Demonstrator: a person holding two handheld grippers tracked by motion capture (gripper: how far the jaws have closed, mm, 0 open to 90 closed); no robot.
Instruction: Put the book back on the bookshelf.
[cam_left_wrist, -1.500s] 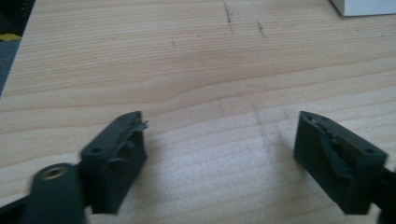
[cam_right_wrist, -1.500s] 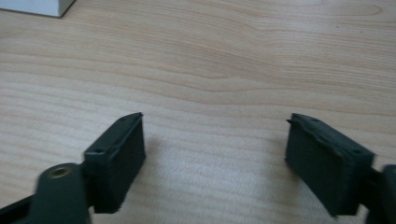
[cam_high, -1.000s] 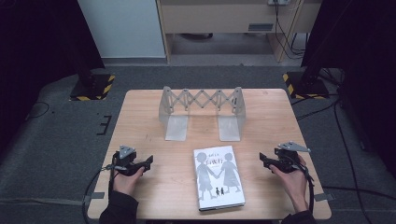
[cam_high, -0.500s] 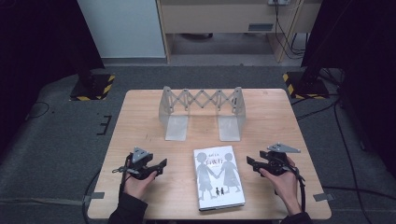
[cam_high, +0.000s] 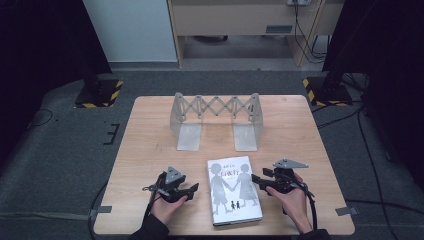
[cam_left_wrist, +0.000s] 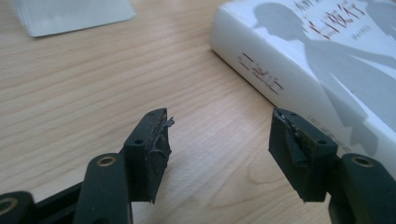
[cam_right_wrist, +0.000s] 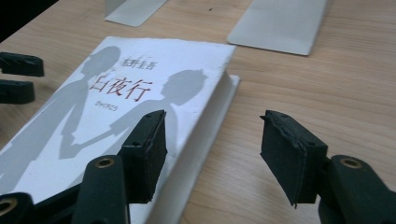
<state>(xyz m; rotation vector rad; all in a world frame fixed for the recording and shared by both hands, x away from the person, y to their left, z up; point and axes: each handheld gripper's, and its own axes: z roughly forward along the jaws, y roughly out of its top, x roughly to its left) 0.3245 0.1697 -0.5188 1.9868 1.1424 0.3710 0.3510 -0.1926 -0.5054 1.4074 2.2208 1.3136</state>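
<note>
While the book (cam_high: 233, 190) lay flat near the front edge of the table (cam_high: 150, 150), cover up and spine toward the person's left, the two grippers stood on either side of it, pointing inward. The left gripper (cam_high: 187, 190) had its jaws spread with nothing between them, its tips just short of the spine, as the left gripper view made plain (cam_left_wrist: 217, 135). The right gripper (cam_high: 257, 180) was likewise spread and empty; in the right gripper view (cam_right_wrist: 212, 140) one jaw hung over the cover's edge and the other over bare wood beside the page side. Farther back stood the expanding metal bookend rack (cam_high: 216, 120), well apart from the book and with nothing in it.

The step in hand looked like the approach to a two-sided grasp. The next move probably called for the jaws to straddle the book's edges, close on them, and tip it upright before carrying it to the rack.

Compared with a second earlier, both grippers had come in from near the table's side edges to flank the book closely; book and rack had not shifted.
</note>
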